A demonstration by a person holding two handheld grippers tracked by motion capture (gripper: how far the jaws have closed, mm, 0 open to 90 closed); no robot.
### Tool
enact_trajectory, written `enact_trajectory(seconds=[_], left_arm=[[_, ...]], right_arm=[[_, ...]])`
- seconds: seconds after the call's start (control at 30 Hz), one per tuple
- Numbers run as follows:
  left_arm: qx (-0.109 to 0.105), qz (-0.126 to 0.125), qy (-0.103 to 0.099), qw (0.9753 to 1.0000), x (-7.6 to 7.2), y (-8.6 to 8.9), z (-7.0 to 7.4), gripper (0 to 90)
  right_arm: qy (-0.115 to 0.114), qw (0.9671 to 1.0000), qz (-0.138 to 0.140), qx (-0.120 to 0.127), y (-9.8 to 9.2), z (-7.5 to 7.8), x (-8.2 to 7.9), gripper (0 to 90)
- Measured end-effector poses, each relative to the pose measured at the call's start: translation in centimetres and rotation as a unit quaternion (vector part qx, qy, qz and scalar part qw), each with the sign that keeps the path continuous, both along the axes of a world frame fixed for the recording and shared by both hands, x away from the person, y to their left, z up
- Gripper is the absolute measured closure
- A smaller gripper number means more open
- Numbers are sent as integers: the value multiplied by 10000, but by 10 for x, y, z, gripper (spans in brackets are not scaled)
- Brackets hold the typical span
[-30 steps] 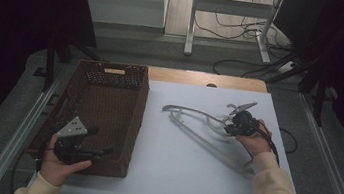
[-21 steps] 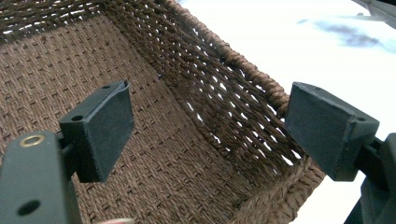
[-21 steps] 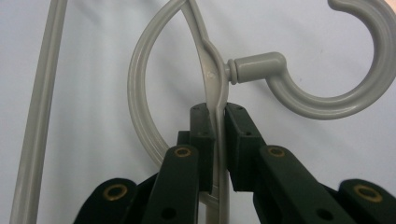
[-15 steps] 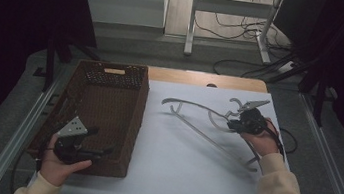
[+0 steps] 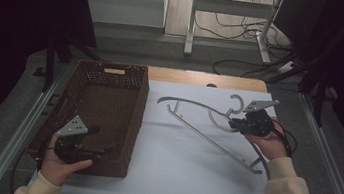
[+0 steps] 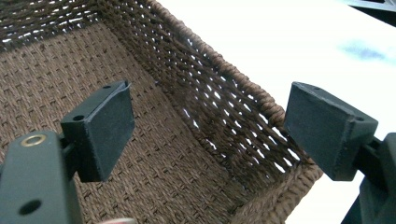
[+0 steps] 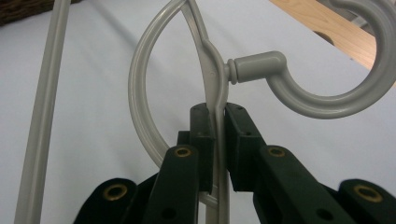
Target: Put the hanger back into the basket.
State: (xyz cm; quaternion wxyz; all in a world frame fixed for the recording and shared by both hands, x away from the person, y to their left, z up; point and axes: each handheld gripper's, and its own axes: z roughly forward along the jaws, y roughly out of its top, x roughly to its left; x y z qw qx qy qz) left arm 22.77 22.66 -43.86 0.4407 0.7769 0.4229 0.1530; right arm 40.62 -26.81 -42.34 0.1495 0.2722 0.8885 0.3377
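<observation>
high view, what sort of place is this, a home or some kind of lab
Probably a lab or recording workspace, not a home: a white-topped table with metal rails along its sides, loose cables on the floor behind it, a metal stand, and dark surroundings. A wicker basket and grey plastic hanger look like props.

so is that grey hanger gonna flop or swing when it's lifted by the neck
Probably stiff: the hanger looks like moulded plastic with thin bars. Likely light for its size. The right gripper pinches it near the hook, beside the long arms, so it may pivot or swing.
</observation>
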Motion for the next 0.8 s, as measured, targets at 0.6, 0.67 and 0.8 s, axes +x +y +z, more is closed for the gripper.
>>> enact_trajectory(seconds=[0.6,0.67,0.8], left_arm=[[-30,-43,-3,10000,2,-3,2,170],[-33,-48,-12,10000,2,-3,3,170],[-22,-80,-24,10000,3,-6,5,171]], right_arm=[[174,9974,676,188,-1,-5,-34,821],[157,9970,737,190,-2,-6,-38,820],[168,9962,831,203,-2,-7,-45,820]])
